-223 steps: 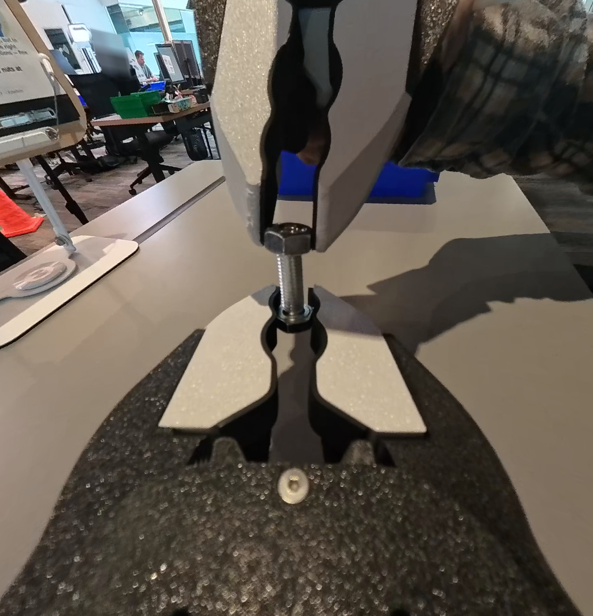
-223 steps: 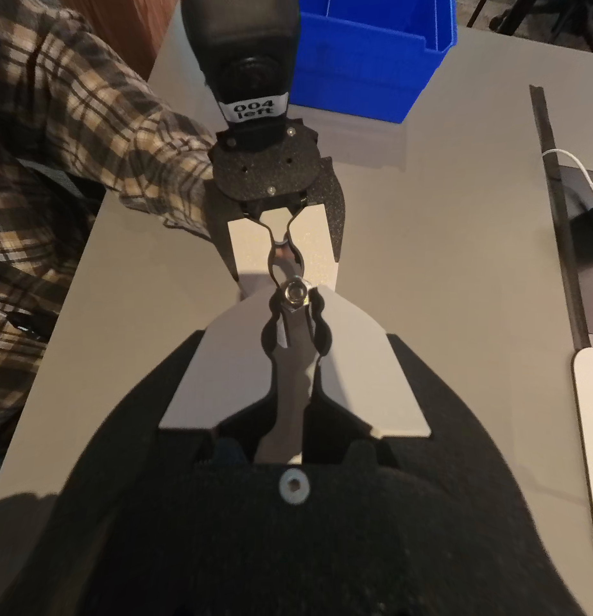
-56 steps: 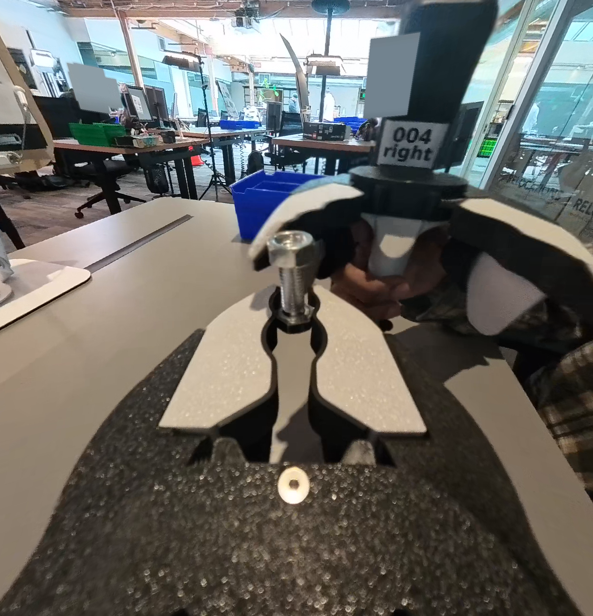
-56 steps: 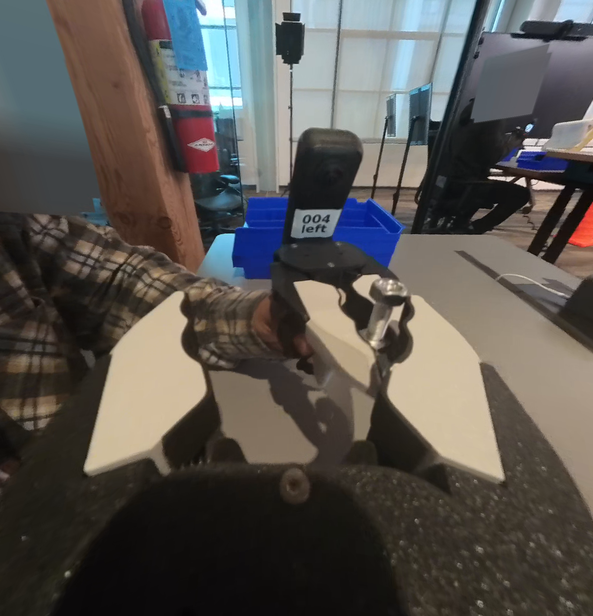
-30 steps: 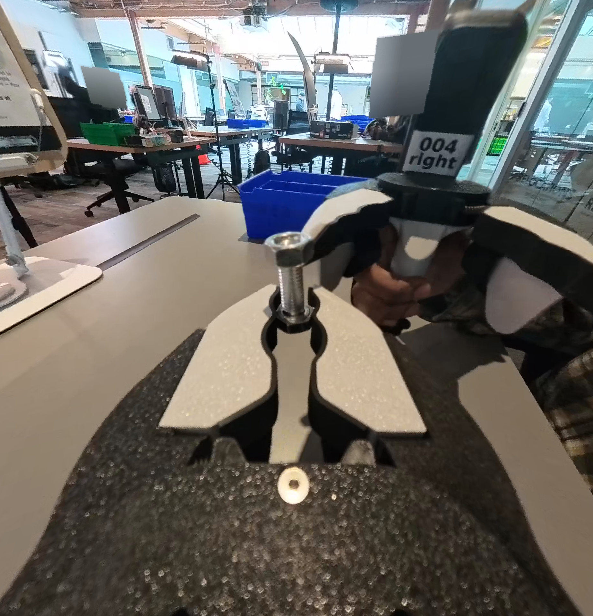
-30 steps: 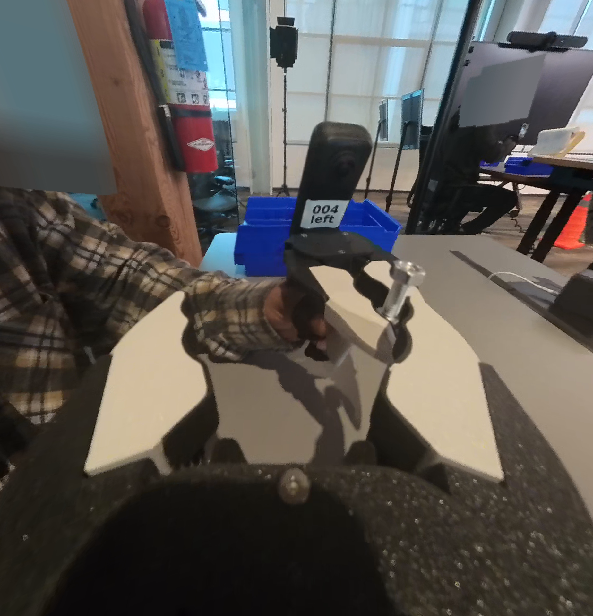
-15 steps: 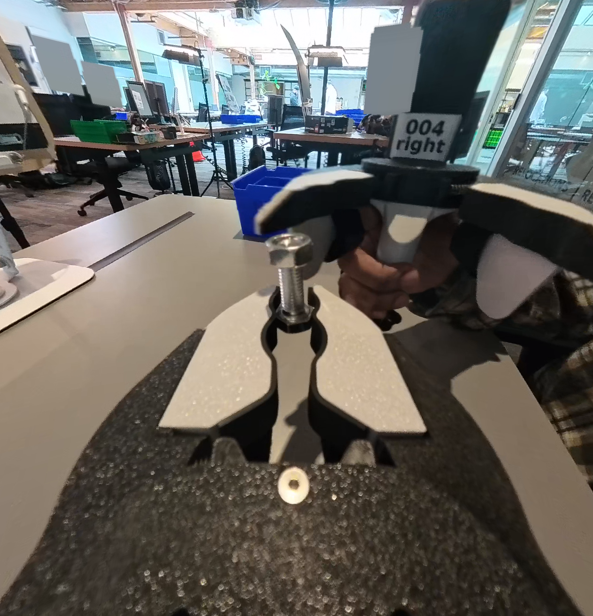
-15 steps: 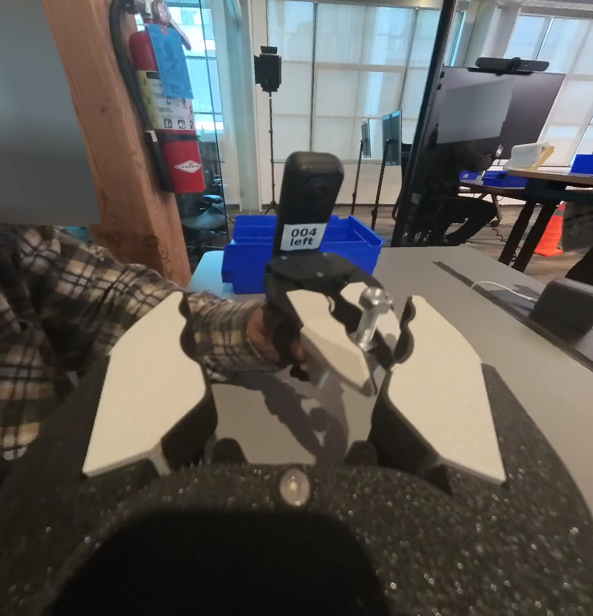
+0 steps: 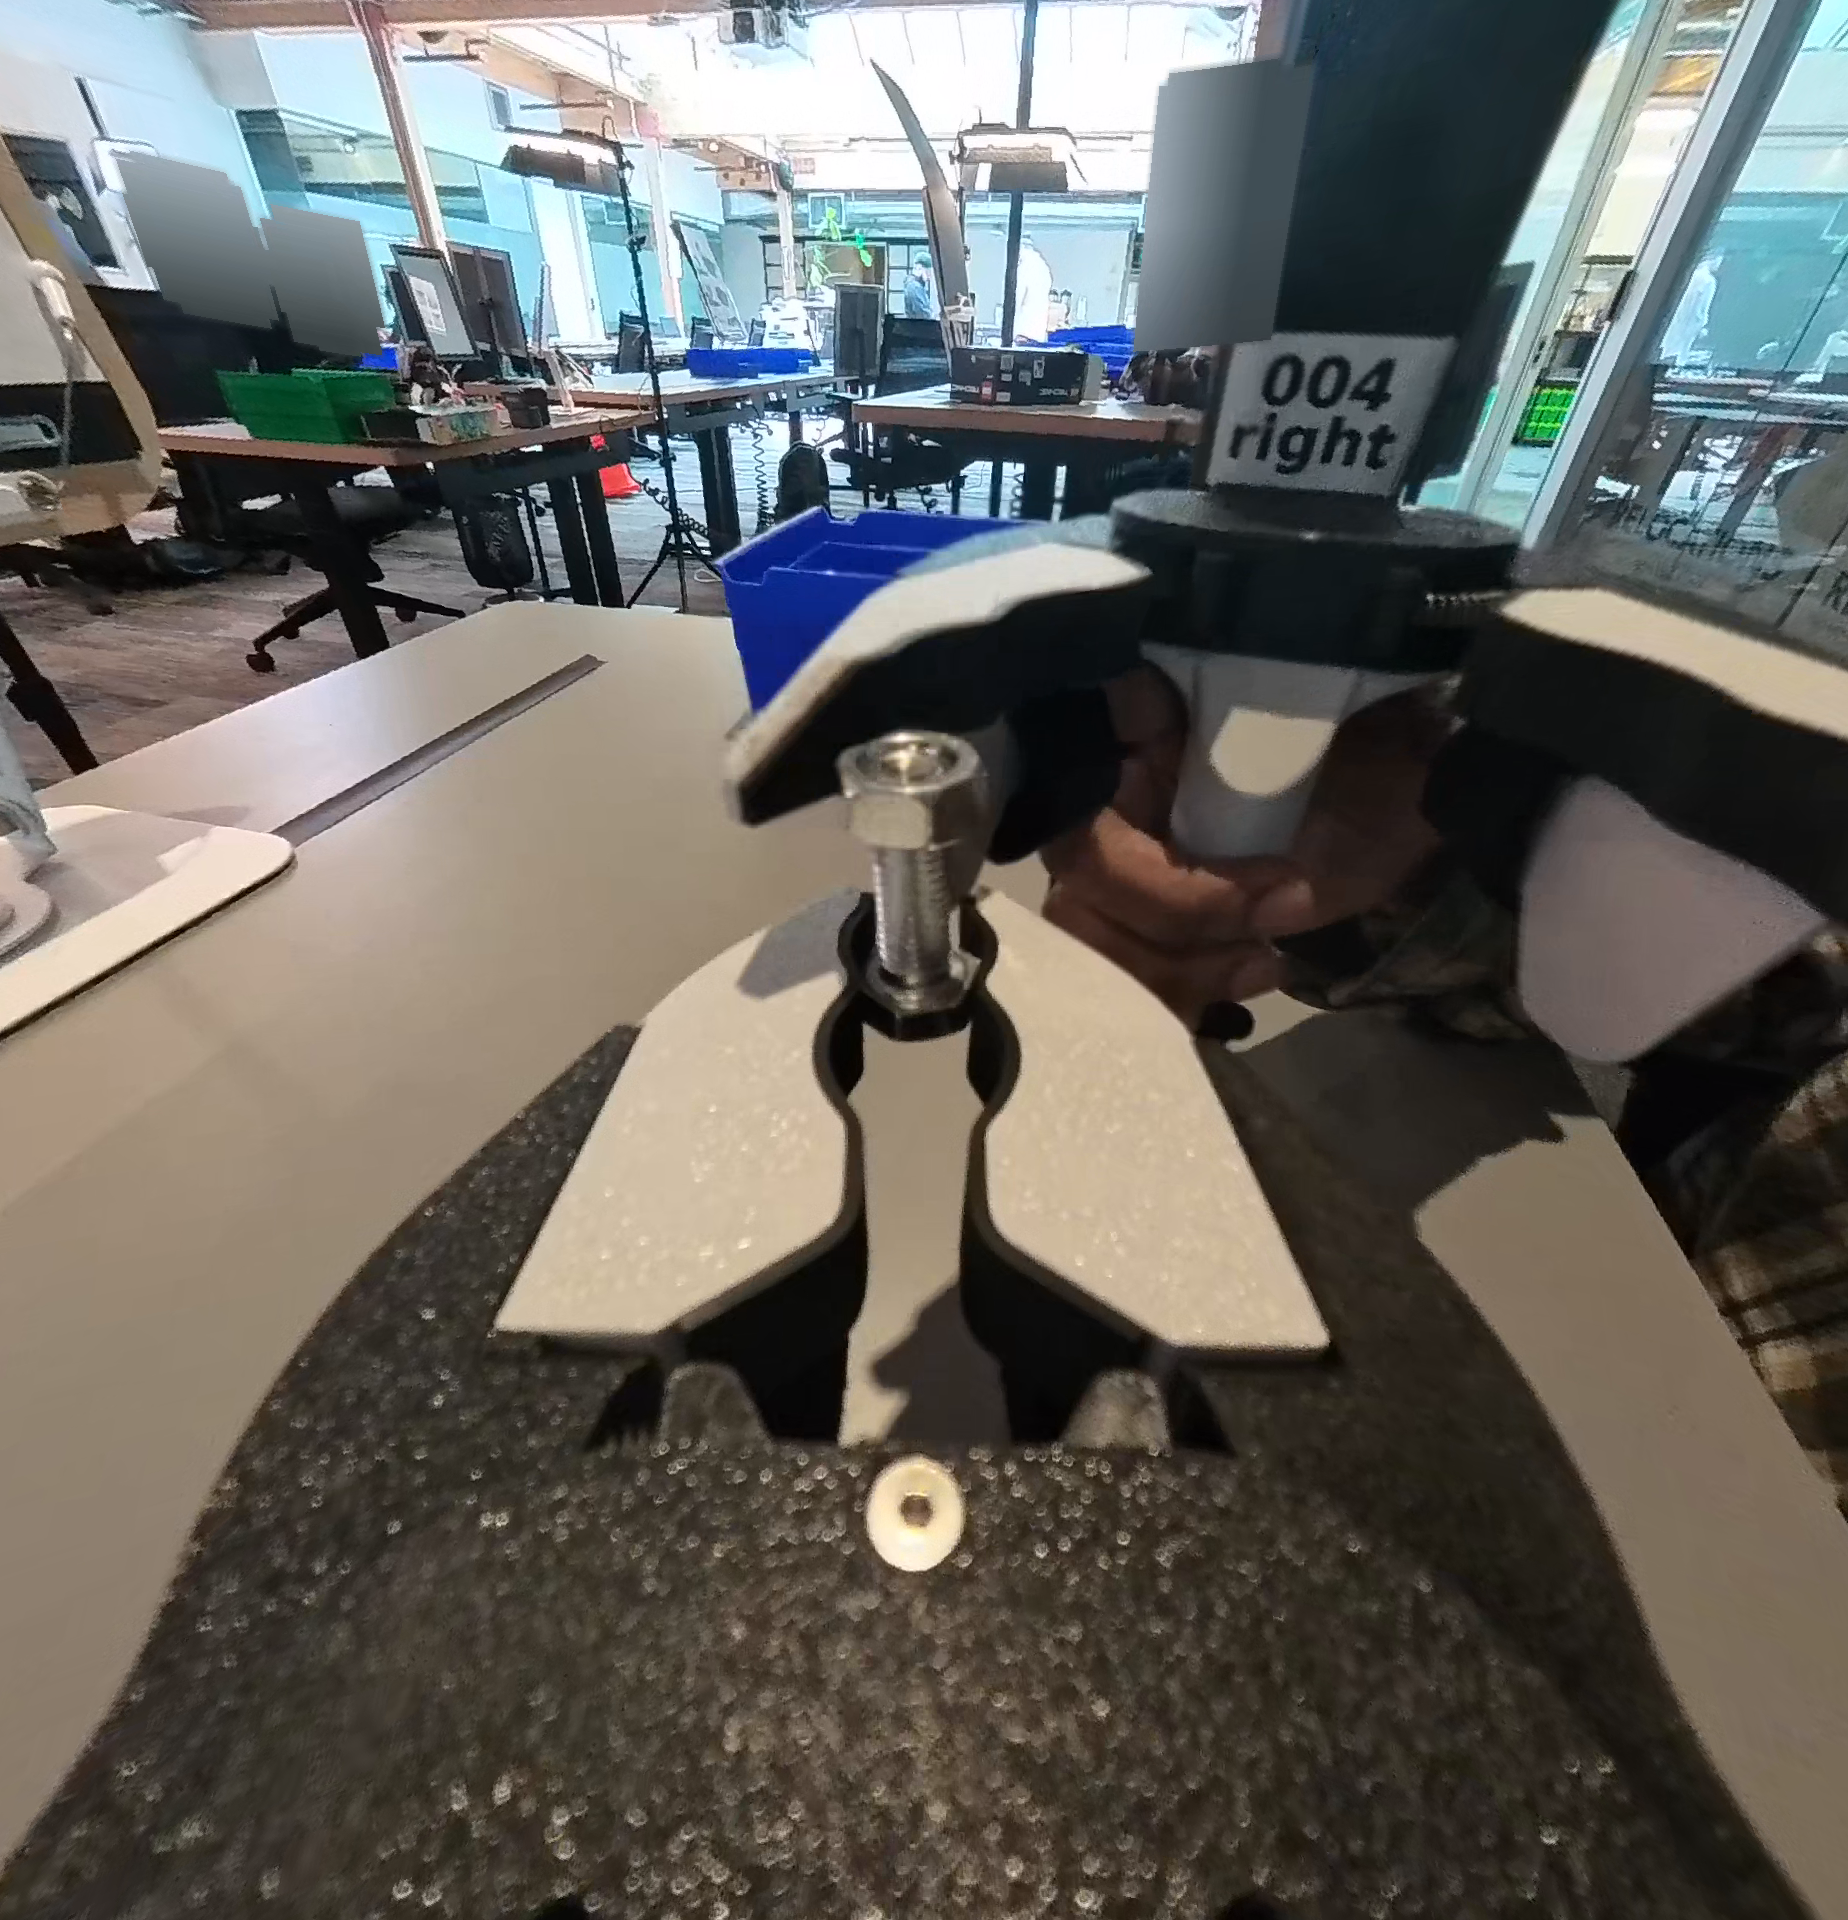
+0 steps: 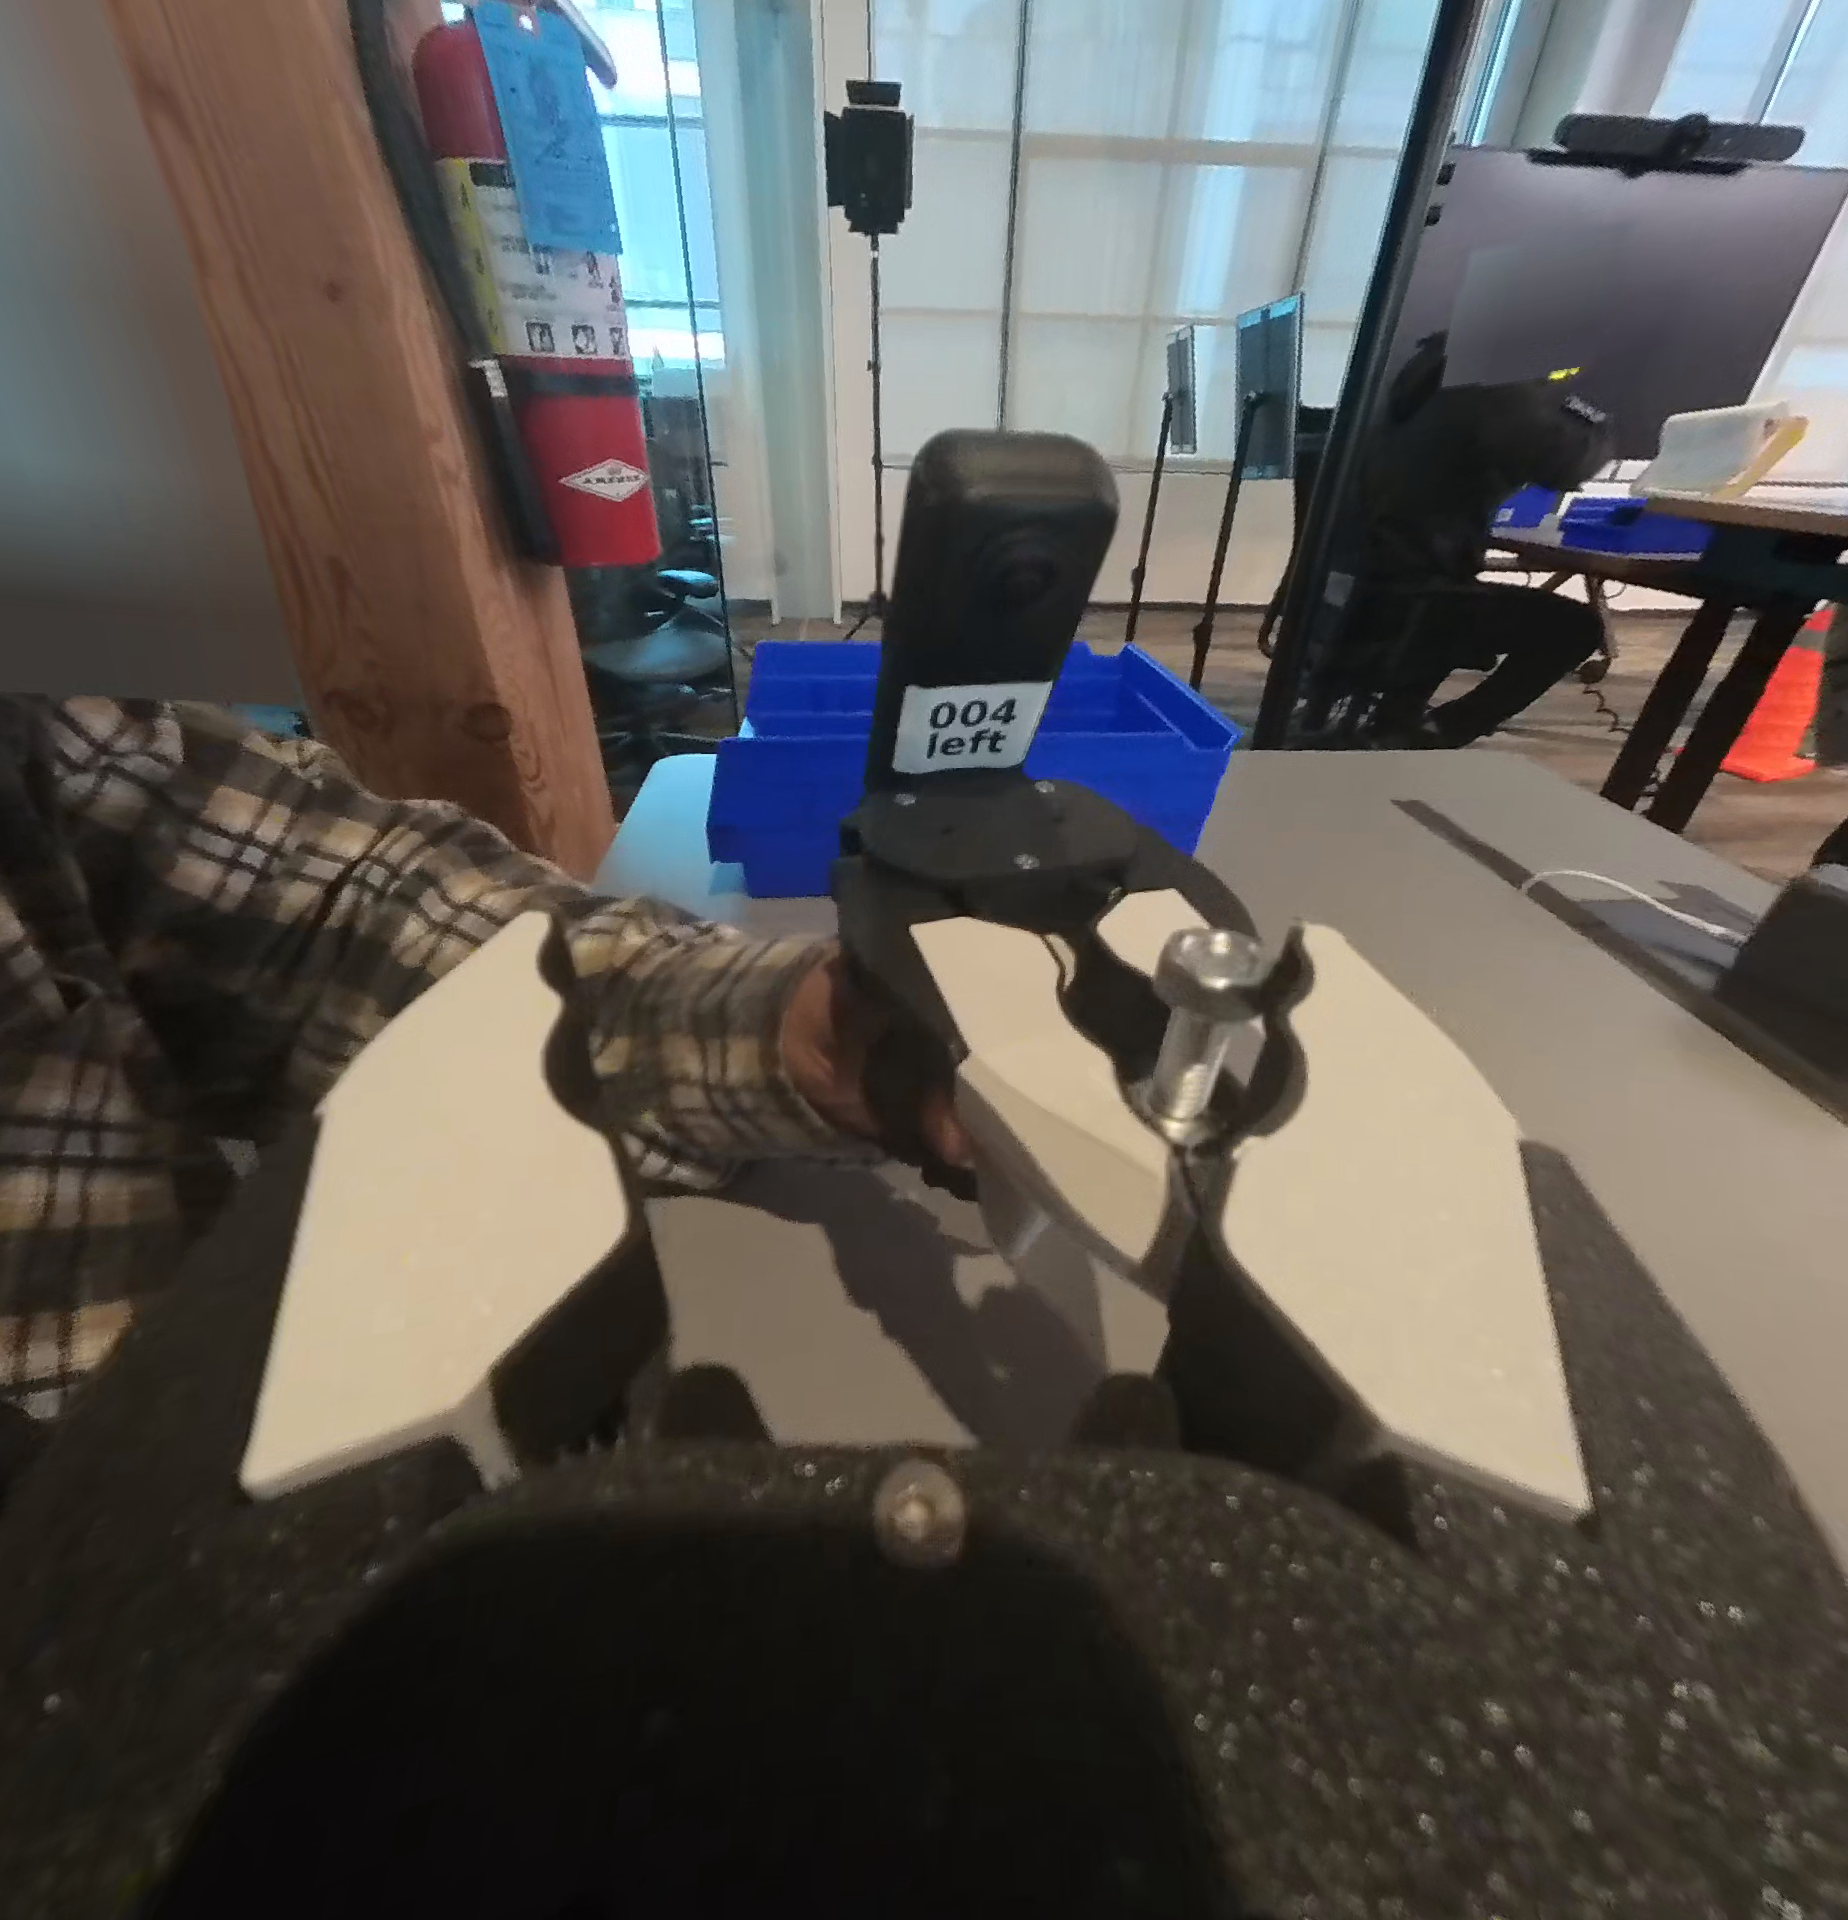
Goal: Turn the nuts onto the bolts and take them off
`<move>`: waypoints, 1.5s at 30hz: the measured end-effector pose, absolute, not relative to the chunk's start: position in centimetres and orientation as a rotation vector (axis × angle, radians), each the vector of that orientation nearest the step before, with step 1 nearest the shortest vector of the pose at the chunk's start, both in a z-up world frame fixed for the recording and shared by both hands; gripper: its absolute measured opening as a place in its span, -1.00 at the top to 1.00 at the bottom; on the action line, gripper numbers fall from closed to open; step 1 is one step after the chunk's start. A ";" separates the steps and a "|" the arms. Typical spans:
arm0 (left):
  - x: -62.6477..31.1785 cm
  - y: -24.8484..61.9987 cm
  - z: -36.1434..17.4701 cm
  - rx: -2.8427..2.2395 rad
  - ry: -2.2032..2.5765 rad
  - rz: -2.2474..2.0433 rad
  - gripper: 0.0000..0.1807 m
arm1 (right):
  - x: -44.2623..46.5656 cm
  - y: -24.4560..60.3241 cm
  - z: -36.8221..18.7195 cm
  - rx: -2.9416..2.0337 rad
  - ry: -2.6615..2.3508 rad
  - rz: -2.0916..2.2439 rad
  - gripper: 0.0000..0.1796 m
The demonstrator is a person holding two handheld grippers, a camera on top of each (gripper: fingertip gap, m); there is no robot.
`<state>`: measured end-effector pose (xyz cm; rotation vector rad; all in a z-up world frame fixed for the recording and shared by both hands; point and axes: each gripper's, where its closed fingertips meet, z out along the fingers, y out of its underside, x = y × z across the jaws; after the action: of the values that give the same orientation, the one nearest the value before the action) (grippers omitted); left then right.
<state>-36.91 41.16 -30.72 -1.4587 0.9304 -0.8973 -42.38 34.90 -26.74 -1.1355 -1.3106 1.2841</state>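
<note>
A steel hex-head bolt (image 9: 907,883) stands upright, its lower threads in a nut (image 9: 915,987). My left gripper (image 9: 918,966) is shut on that nut just above the grey table (image 9: 328,1039). My right gripper (image 10: 925,956) is open wide and level with the bolt. In the right wrist view the bolt (image 10: 1200,1023) sits beside the inner edge of the right gripper's right finger (image 10: 1398,1174). In the left wrist view that finger (image 9: 930,644) hangs over the bolt head. Whether it touches the head I cannot tell.
A blue bin (image 9: 795,603) stands at the far end of the table and also shows in the right wrist view (image 10: 785,800). A white stand base (image 9: 120,883) lies at the left. A person's plaid sleeve (image 10: 276,935) reaches across. A white cable (image 10: 1626,894) and a black block (image 10: 1824,935) lie nearby.
The right gripper, earlier shut on the bolt head from above, has let go and opened. Over the last second it has shifted so one finger is by the bolt head. The left gripper still holds the nut.
</note>
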 end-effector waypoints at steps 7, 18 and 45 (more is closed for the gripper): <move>-37.4 41.4 -30.5 -1.458 0.918 -0.900 0.84 | -40.5 34.6 -26.5 -1.143 -1.302 1.219 -0.35; -37.6 41.5 -30.3 -1.458 0.907 -0.901 0.84 | -39.9 34.5 -26.7 -1.147 -1.322 1.178 -0.27; -37.0 41.0 -30.2 -1.453 0.931 -0.869 0.84 | -38.9 35.8 -26.3 -1.148 -1.239 1.166 0.12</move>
<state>-36.95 41.00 -30.22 -1.4531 0.9313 -0.8693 -38.87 35.84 -26.25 -1.1475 -1.2389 1.1659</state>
